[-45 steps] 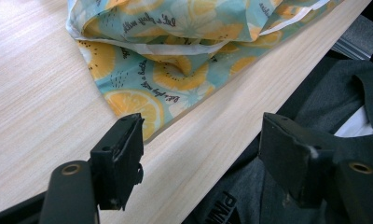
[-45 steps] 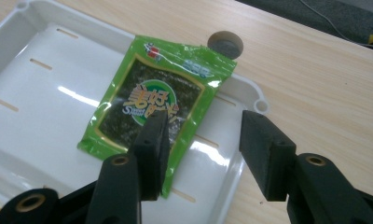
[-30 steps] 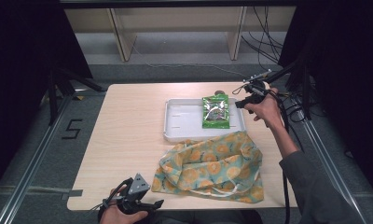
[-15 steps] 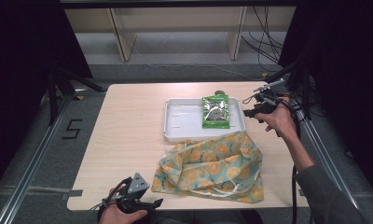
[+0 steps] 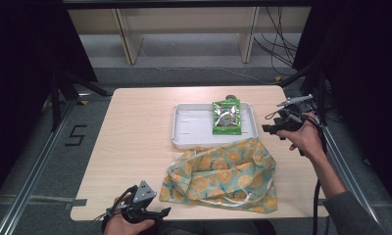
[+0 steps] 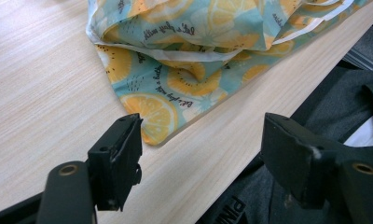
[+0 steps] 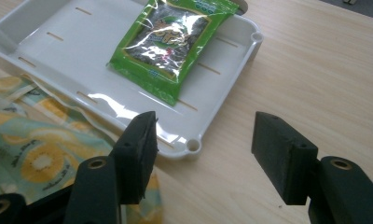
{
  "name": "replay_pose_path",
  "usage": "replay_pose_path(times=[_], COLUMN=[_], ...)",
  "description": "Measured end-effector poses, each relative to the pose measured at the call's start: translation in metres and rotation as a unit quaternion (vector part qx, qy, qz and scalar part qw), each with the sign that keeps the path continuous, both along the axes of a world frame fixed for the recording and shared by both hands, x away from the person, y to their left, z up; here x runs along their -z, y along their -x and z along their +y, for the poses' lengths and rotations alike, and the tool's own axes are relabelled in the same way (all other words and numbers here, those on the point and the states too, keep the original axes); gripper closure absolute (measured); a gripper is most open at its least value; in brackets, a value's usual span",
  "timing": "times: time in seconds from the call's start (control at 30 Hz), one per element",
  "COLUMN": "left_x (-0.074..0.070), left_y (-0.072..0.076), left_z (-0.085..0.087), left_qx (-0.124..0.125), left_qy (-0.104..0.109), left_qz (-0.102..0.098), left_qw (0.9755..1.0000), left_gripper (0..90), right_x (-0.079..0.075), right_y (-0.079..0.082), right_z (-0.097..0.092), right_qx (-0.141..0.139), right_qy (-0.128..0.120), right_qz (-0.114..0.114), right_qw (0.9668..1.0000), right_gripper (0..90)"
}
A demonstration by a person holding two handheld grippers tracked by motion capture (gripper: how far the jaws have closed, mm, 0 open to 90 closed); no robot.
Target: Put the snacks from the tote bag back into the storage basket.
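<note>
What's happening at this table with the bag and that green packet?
A person holds a two-jaw gripper in each hand. The right gripper, its jaws just opening with nothing between them, sits beside the white tray where a green snack packet lies. The left gripper waits open at the near table edge, by a corner of the orange-print cloth bag, which lies slumped against the tray.

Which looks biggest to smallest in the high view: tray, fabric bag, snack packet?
1. Fabric bag, though it lies nearer the camera than the tray, so that gap is unsure.
2. Tray.
3. Snack packet, clearly smallest, lying inside the tray.
</note>
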State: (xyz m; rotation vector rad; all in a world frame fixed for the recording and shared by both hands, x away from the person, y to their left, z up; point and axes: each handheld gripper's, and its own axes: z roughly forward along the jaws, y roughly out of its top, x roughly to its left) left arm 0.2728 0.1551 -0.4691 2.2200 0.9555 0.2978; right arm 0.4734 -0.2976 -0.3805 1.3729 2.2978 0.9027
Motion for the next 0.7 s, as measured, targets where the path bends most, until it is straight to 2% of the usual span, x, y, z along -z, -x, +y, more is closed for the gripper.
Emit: replay_pose_path(times=[0.07, 0.13, 0.17, 0.23, 0.4, 0.43, 0.47, 0.5, 0.53, 0.57, 0.6, 0.63, 0.67, 0.7], left_x=[0.0, 0.0, 0.0, 0.0, 0.0, 0.0, 0.0, -0.001, 0.0, -0.001, -0.001, -0.001, -0.002, -0.002], left_y=[0.0, 0.0, 0.001, 0.0, 0.001, 0.001, 0.0, 0.0, 0.0, 0.0, 0.001, 0.001, 0.0, 0.0], left_z=[0.0, 0.0, -0.001, 0.0, 0.0, 0.0, 0.0, 0.0, 0.0, 0.0, 0.0, 0.0, 0.001, 0.001], left_qx=[-0.001, -0.001, -0.008, -0.008, -0.008, -0.009, -0.008, -0.008, -0.01, -0.01, -0.006, -0.006, -0.001, -0.001], left_qy=[0.0, 0.0, 0.006, 0.0, 0.005, 0.006, 0.004, 0.004, 0.002, 0.002, 0.003, 0.002, -0.003, -0.003], left_qz=[-0.001, -0.003, 0.003, 0.001, 0.001, 0.001, 0.001, 0.001, -0.001, -0.002, 0.0, -0.003, -0.007, -0.007], left_qw=[1.0, 1.0, 0.9999, 1.0, 1.0, 0.9999, 1.0, 1.0, 0.9999, 0.9999, 1.0, 1.0, 1.0, 1.0], left_gripper=[29.0, 29.0, 29.0, 28.8, 28.7, 28.7, 28.6, 28.5, 28.5, 28.3, 28.3, 28.2, 28.2, 28.1], right_x=[0.002, 0.003, 0.003, 0.005, 0.005, 0.007, 0.006, 0.008, 0.008, 0.007, 0.007, 0.008, 0.009, 0.009], right_y=[0.004, 0.01, 0.013, 0.02, 0.027, 0.027, 0.03, 0.032, 0.032, 0.034, 0.037, 0.037, 0.04, 0.042], right_z=[-0.003, -0.004, -0.003, -0.006, -0.01, -0.012, -0.012, -0.014, -0.014, -0.014, -0.012, -0.014, -0.013, -0.013], right_qx=[-0.008, -0.01, -0.006, -0.014, -0.014, -0.024, -0.02, -0.03, -0.03, -0.025, -0.015, -0.027, -0.02, -0.025], right_qy=[0.001, -0.004, -0.011, -0.013, -0.023, -0.018, -0.025, -0.024, -0.024, -0.026, -0.04, -0.031, -0.034, -0.029], right_qz=[-0.013, -0.009, -0.002, -0.01, -0.008, -0.025, -0.018, -0.028, -0.028, -0.018, -0.01, -0.022, -0.016, -0.016], right_qw=[0.9999, 0.9999, 0.9999, 0.9998, 0.9996, 0.9992, 0.9993, 0.9988, 0.9988, 0.9992, 0.9991, 0.9989, 0.9991, 0.9991], right_gripper=[40.8, 40.5, 40.1, 39.8, 39.5, 39.2, 39.1, 38.6, 38.6, 38.6, 38.4, 38.3, 38.2, 37.9])
